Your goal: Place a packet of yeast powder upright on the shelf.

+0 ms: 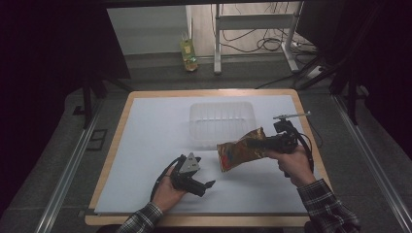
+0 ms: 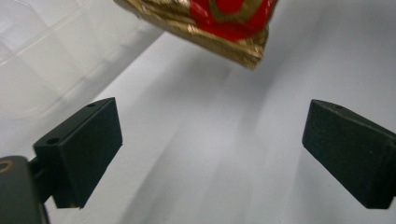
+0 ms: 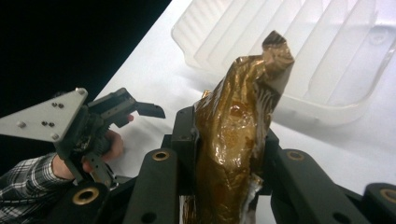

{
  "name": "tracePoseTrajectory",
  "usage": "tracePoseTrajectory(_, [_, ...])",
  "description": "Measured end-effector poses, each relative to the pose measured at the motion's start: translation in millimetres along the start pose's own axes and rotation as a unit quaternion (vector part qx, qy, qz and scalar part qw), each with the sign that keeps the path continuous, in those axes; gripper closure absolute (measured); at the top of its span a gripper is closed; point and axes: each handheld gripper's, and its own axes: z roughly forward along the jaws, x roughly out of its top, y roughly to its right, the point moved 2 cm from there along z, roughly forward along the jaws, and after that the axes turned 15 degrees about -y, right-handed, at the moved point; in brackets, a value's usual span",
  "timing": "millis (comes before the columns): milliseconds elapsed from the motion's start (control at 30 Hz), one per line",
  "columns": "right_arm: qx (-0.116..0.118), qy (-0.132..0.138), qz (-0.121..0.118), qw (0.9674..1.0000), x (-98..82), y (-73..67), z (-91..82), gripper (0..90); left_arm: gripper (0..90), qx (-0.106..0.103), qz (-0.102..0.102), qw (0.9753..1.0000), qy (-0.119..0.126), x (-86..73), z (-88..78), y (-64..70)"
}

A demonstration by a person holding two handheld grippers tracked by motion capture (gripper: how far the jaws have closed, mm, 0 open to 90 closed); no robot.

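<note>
The right tongs (image 1: 260,143) clench a crinkled gold-and-red snack bag (image 1: 240,149), holding it above the white counter (image 1: 145,145) just in front of a clear plastic tray (image 1: 221,121). The left tongs (image 1: 206,185), jaws spread and released, rest low near the counter's front edge.

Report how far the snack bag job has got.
Done: the right gripper is shut on the gold snack bag, lifted off the white table. In hand: carrying it beside the clear tray. Left, probably: placing it inside. The left gripper waits open.
</note>
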Motion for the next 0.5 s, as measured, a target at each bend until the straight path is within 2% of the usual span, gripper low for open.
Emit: tracePoseTrajectory(500, [-0.001,0.020,0.019,0.9996,14.3,2.8,-19.8,70.0,3.6,0.006,0.005,1.0000,0.003,-0.7,0.2,0.6])
